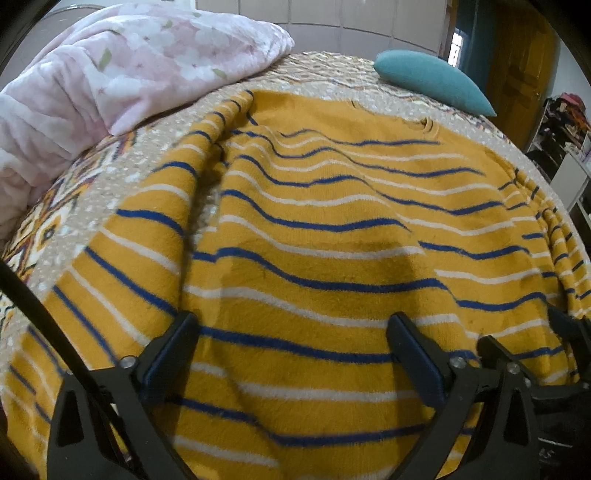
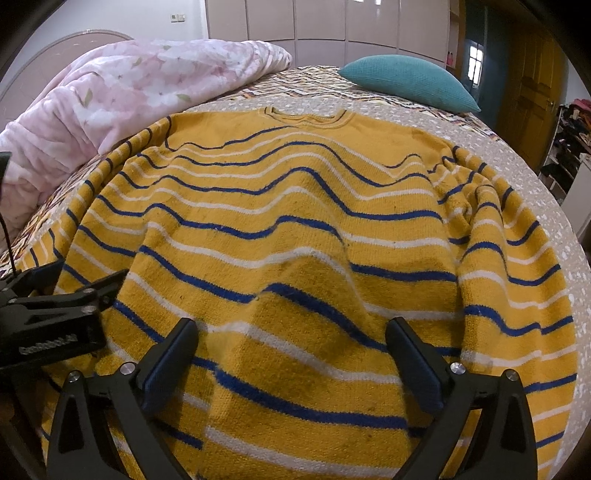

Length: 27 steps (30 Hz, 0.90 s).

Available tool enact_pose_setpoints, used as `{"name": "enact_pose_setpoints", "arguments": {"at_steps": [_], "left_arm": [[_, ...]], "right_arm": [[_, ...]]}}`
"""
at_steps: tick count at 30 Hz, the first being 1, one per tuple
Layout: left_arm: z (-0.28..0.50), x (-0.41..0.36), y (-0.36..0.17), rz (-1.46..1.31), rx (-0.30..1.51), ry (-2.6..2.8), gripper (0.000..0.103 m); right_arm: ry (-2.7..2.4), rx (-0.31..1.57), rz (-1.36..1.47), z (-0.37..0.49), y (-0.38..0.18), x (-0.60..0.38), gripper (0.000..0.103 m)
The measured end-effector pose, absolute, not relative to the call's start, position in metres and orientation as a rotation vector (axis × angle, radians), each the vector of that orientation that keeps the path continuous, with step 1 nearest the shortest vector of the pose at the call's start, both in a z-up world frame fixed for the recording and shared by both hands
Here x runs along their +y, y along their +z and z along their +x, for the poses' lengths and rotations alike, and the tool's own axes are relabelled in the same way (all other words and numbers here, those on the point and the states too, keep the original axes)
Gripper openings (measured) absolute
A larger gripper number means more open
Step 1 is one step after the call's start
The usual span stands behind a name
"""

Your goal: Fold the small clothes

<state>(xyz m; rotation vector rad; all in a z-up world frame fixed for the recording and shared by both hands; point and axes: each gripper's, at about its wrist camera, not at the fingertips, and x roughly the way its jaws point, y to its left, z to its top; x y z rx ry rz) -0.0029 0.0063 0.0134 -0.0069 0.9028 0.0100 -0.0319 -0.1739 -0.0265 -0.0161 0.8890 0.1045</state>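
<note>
Bedroom scene: bed [image 2: 546, 206] with a beige speckled, patterned cover, pale wardrobe doors [image 2: 321, 22] behind it, wooden door [image 2: 532, 92] at right. Your task item, the mustard sweater [image 2: 295, 229] with blue and white stripes, lies spread flat on the bed, collar [image 2: 306, 117] at the far side, hem towards you. Wavy wrinkles run across the body. Its sleeves lie folded down along both sides, bunched at the seams.

Your left tongs [image 1: 295, 343] hang over the hem area with the jaws spread wide, nothing between the pads but the knit lying underneath; no pinch visible. Your right tongs [image 2: 291, 347] are the same: jaws fully apart above the lower middle of the sweater, not grasping. In the right wrist view your left tongs show at the left edge, and white lettering on their black body is too blurred to read. No other readable writing or brand anywhere.

Edges: the sweater's right sleeve lies close to the bed's right edge. A pink floral blanket [image 2: 129, 92] is heaped far left, just beside the left shoulder. A teal pillow [image 2: 406, 81] sits beyond the collar, well apart. Bare cover shows between collar and pillow, and a narrow strip on the right.
</note>
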Motion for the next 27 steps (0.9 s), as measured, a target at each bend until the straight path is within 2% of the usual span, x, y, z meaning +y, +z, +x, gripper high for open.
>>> {"name": "enact_pose_setpoints", "arguments": {"at_steps": [8, 20, 21, 23, 24, 25, 27], "left_arm": [[-0.071, 0.013, 0.074, -0.035, 0.685, 0.033, 0.097], [-0.107, -0.004, 0.097, -0.072, 0.752, -0.088, 0.099], [-0.109, -0.005, 0.098, -0.058, 0.750, -0.090, 0.099], [-0.113, -0.004, 0.098, -0.043, 0.753, -0.090, 0.099], [-0.114, -0.003, 0.098, -0.043, 0.753, -0.086, 0.099], [-0.115, 0.001, 0.099, -0.055, 0.754, -0.083, 0.099], [-0.117, 0.008, 0.100, -0.085, 0.761, -0.082, 0.099]], "right_arm": [[0.108, 0.902, -0.015, -0.031, -0.026, -0.172, 0.103], [0.142, 0.928, -0.011, -0.032, -0.023, -0.172, 0.103], [0.141, 0.931, -0.022, -0.032, -0.022, -0.171, 0.101], [0.142, 0.935, -0.022, -0.035, -0.013, -0.172, 0.086], [0.162, 0.928, 0.009, -0.039, -0.004, -0.176, 0.073], [0.196, 0.917, 0.059, -0.044, 0.006, -0.182, 0.068], [0.246, 0.856, 0.155, -0.060, 0.034, -0.199, 0.068]]}}
